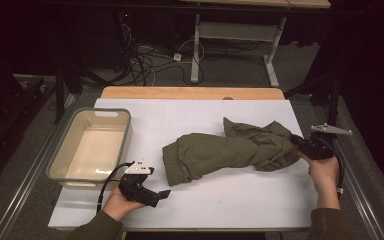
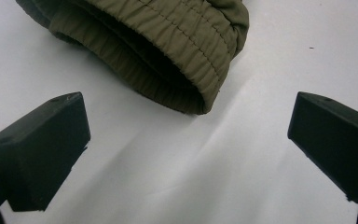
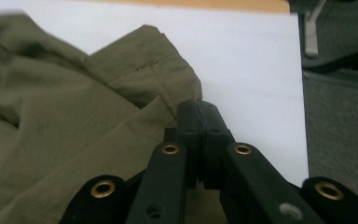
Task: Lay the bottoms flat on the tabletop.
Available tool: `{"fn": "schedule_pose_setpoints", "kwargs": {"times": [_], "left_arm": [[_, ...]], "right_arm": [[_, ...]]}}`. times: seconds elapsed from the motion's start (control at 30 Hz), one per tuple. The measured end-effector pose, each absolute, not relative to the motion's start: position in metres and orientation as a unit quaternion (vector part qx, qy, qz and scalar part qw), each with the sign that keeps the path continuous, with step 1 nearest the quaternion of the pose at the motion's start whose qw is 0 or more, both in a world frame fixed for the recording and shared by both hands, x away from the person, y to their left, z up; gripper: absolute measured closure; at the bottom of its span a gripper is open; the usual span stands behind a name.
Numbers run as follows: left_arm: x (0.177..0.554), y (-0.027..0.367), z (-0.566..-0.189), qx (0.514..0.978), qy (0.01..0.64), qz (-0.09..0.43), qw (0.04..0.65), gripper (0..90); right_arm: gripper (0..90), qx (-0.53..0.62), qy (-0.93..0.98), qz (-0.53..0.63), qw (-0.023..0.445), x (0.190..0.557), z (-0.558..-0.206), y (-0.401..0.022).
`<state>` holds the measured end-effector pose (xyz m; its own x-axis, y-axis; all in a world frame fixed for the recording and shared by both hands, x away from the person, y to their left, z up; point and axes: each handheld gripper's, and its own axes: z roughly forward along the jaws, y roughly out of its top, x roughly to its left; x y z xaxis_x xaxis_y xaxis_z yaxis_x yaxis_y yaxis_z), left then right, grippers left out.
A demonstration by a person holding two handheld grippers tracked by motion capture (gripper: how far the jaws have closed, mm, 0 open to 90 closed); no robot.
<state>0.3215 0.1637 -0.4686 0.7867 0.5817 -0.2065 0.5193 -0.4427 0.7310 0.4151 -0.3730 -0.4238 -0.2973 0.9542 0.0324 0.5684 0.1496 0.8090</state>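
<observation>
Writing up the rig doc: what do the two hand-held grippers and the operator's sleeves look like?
Both are black. The left hand-held gripper carries a grey three-cornered plate on top and trails a black cable; its blocky jaw tips have small holes. The right hand-held gripper has the same plate and cable, with brass-ringed pivots on its linkage arms. The sleeves are olive green.

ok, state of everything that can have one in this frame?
garment: crumpled, lying on the board, elastic cuff end toward the left tongs
bin: upright, empty
left tongs: open, nothing between the jaws, just short of the cuff
right tongs: shut, tips at the garment's edge; a pinch of cloth can't be confirmed
</observation>
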Motion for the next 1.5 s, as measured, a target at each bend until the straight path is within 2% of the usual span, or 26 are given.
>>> {"fn": "schedule_pose_setpoints", "kwargs": {"times": [0.5, 0.57, 0.73, 0.83, 1.0, 1.13, 1.5], "left_arm": [[0.321, 0.163, -0.469, 0.849, 0.324, 0.037, 0.416, 0.0], [0.321, 0.163, -0.469, 0.849, 0.324, 0.037, 0.415, 0.0], [0.321, 0.162, -0.469, 0.851, 0.321, 0.037, 0.415, 0.0], [0.321, 0.163, -0.469, 0.85, 0.322, 0.037, 0.415, 0.0], [0.321, 0.163, -0.468, 0.85, 0.322, 0.037, 0.416, 0.0], [0.321, 0.163, -0.468, 0.85, 0.322, 0.037, 0.415, 0.0], [0.321, 0.163, -0.466, 0.85, 0.326, 0.031, 0.414, 1.5]], "right_arm": [[88.1, 0.547, 0.756, 0.293, 0.21, 0.425, -0.46, -0.37], [83.1, 0.55, 0.754, 0.291, 0.209, 0.425, -0.459, -0.369], [54.2, 0.552, 0.747, 0.303, 0.215, 0.422, -0.45, -0.368], [46.5, 0.548, 0.738, 0.328, 0.215, 0.418, -0.435, -0.365], [43.2, 0.517, 0.746, 0.365, 0.208, 0.407, -0.412, -0.353], [40.9, 0.486, 0.761, 0.389, 0.184, 0.396, -0.401, -0.339], [39.3, 0.401, 0.807, 0.412, 0.135, 0.366, -0.405, -0.287]]}}
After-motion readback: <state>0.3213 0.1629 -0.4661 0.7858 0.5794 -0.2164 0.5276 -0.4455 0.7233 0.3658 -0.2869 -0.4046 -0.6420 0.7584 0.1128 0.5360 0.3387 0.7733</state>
